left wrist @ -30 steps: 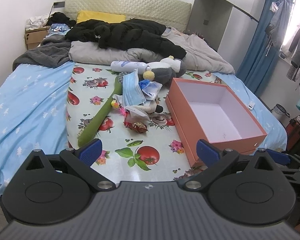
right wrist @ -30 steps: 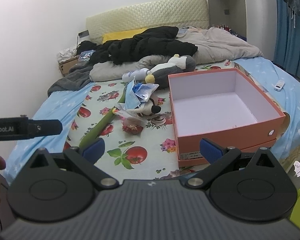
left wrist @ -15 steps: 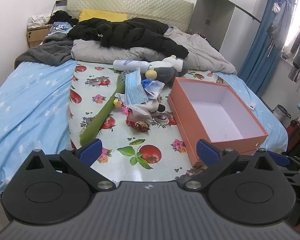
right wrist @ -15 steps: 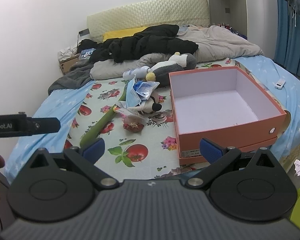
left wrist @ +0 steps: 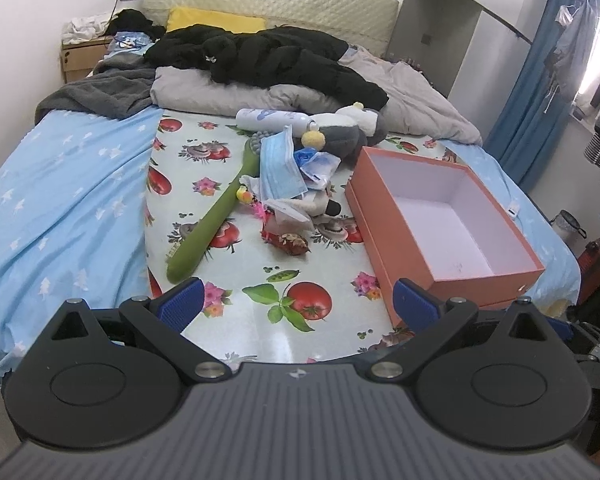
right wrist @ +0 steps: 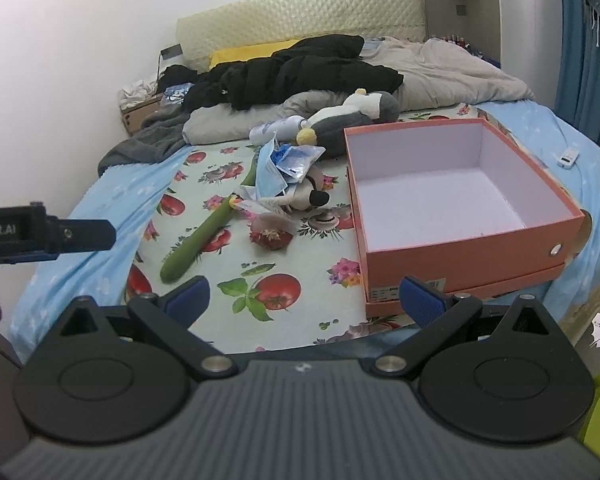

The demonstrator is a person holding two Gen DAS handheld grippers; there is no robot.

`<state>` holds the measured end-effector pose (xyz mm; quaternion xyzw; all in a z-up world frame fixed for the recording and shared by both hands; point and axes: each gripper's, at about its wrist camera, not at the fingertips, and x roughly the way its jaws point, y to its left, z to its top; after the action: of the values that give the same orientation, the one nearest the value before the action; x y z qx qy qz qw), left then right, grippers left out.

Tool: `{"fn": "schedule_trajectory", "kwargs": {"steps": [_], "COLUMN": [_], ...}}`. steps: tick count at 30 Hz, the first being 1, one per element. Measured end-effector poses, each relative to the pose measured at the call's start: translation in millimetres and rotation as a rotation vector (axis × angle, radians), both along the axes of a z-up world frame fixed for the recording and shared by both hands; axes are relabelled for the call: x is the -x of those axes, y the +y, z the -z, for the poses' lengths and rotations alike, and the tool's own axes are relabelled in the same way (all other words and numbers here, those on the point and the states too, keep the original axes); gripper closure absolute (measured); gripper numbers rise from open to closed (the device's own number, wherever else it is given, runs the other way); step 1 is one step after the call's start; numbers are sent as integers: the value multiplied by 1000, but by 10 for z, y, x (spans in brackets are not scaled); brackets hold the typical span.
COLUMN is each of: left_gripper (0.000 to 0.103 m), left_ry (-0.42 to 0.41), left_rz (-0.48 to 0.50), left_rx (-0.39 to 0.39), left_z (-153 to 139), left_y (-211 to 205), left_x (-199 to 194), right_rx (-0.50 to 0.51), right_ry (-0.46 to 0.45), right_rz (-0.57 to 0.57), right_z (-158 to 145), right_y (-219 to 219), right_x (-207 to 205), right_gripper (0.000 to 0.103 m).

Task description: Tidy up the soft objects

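A pile of soft things lies on the fruit-print mat [left wrist: 288,332]: a long green plush [left wrist: 216,216] [right wrist: 200,236], a blue face mask [left wrist: 280,168] [right wrist: 270,174], a grey-white penguin plush [left wrist: 344,128] [right wrist: 348,118], a small black-nosed plush [left wrist: 320,204] [right wrist: 306,196] and a red pouch [left wrist: 290,240] [right wrist: 270,238]. An empty orange box [left wrist: 404,248] [right wrist: 460,256] stands to their right. My left gripper [left wrist: 296,304] is open and empty at the mat's near edge. My right gripper [right wrist: 304,300] is open and empty, near the box's front corner.
A white bottle [left wrist: 272,118] lies behind the pile. Grey duvet [left wrist: 412,100], black coat [left wrist: 268,60] and dark blanket [left wrist: 96,96] cover the bed's far half. A white remote [right wrist: 568,157] lies on the blue sheet, right. The left gripper's finger [right wrist: 48,234] shows in the right wrist view.
Both grippers have moved slightly forward toward the bed; the pile and box look a little nearer. Nothing on the bed has moved. Both stay open.
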<state>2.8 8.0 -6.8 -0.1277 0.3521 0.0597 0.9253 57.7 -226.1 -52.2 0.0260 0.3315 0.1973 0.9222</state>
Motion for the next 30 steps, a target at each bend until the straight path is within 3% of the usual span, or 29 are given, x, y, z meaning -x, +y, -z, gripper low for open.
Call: {"fn": "schedule_trajectory", "kwargs": {"steps": [13, 19, 30], "left_gripper": [1, 1, 2], "left_ry": [27, -11, 14], "left_rz": [39, 99, 77], "left_rx": [9, 74, 137], "left_z": [124, 113, 267], "left_y": [27, 98, 234], "left_x": [-51, -60, -174], "right_rx": [1, 5, -10], "right_ry": [23, 25, 66], "right_rz": [-19, -29, -5], "right_z": [125, 167, 236], "right_y": [38, 105, 80], "right_x": [-39, -85, -213], "right_gripper": [0, 0, 0]}}
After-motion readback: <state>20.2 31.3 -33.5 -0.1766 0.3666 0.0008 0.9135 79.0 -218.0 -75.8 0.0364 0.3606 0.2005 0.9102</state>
